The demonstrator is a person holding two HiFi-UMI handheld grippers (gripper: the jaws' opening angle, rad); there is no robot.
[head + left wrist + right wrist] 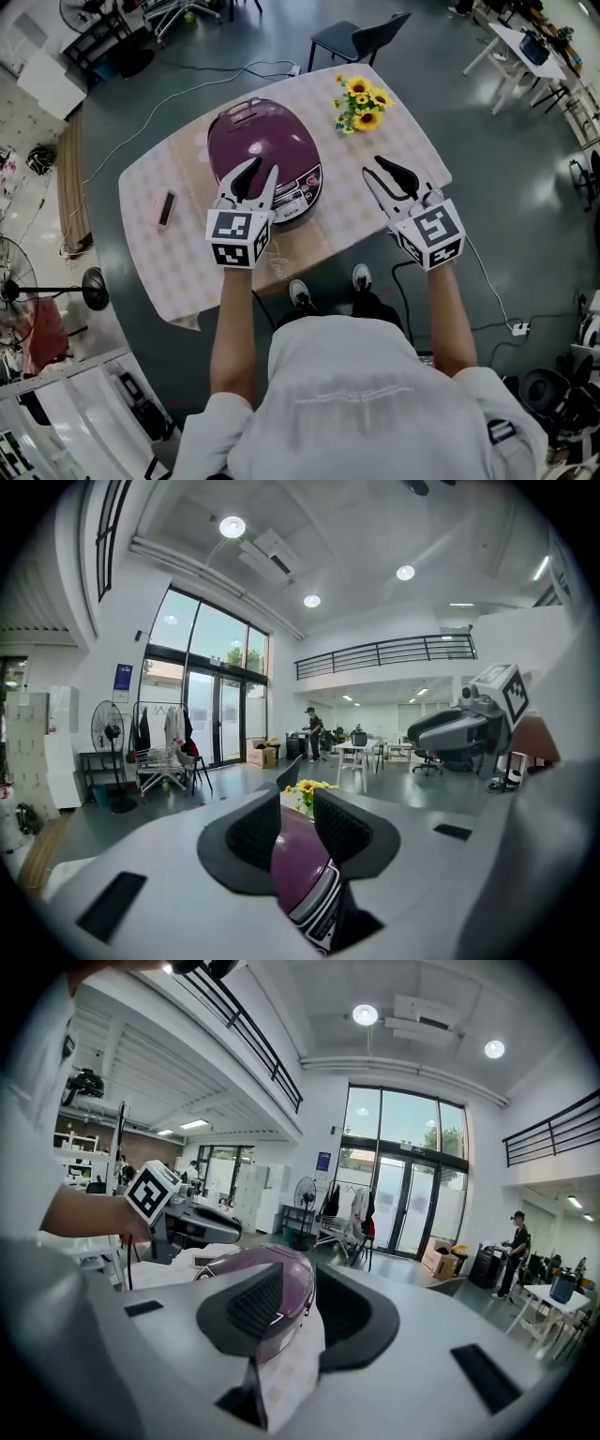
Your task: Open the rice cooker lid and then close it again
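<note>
The cooker [258,141] sits near the middle of the table [412,141], its lid down and its front panel facing the 6 o'clock edge, where the person stands. The table is a rounded rectangle set askew, and its cloth hangs over every edge. From the cooker round to 3 o'clock the cloth lies bare out to the rim. At 9 o'clock a small dark bar [167,208] lies well short of the edge. At the 1 o'clock corner stand the flowers [361,101], near the rim. Off the table, a chair [361,37] stands at 12 o'clock, and cables trail over the grey floor at 11 and 5 o'clock.

The left gripper [264,166] hangs over the cooker's front with its jaws apart. Its own view shows the purple shell and the panel in the gap, with the pads not pressing on either. The right gripper [372,165] is over the bare cloth at 3 o'clock of the cooker, jaws apart and empty.

The panel carries print too small to read. Each gripper bears a cube with black-and-white square markers.

The cooker is a glossy purple dome with a pale silver panel. The cloth is a pale pink check. The jaw pads are black and ribbed, set in smooth grey bodies. The flowers are yellow with green leaves.
</note>
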